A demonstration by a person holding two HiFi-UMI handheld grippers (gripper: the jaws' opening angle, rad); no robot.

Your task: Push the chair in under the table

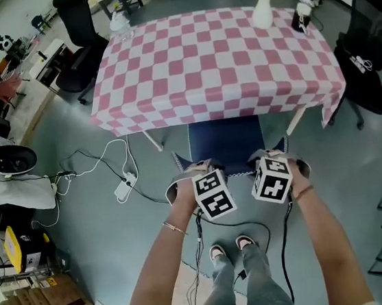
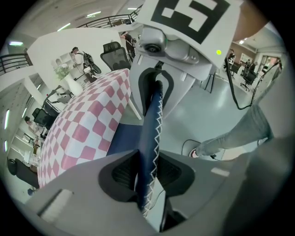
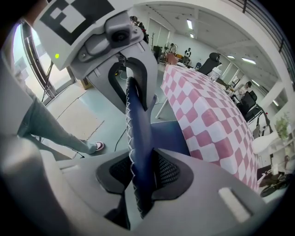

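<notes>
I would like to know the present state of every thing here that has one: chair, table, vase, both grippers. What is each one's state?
chair, upright, seat partly under the table, back outside it.
table, covered by a checked cloth.
vase, upright on the table.
left gripper, shut on the chair's back.
right gripper, shut on the chair's back.

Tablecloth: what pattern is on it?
The tablecloth is pink-and-white checked, best seen in the head view.
</notes>
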